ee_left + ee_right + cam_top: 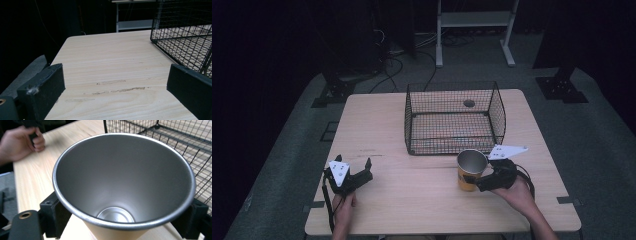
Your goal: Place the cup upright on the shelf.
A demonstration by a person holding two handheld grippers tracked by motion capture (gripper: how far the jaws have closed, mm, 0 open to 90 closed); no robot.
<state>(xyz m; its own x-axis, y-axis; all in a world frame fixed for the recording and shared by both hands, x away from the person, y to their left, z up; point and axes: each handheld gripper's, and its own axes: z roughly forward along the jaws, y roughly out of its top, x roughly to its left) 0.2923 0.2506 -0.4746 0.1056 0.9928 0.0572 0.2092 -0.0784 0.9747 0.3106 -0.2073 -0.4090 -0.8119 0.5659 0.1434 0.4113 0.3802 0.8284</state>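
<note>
Now | right hand-held gripper (480, 179) clenched on cup (471, 170) | left hand-held gripper (353, 165) released, above table (412, 195)

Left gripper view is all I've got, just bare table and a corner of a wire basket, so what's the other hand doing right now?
Observer: The right gripper is shut on a cup, with a jaw on each side of its body.
Operator: What kind of cup?
Observer: Metal inside, orange outside, upright, and the right gripper view shows it is empty down to the bottom.
Operator: Where is it relative to the basket?
Observer: Just in front of the wire basket, near its front right corner, on the person's side; the basket itself has nothing in it.
Operator: And my own gripper?
Observer: The left gripper is open, near the table's front left, well apart from cup and basket.
</note>
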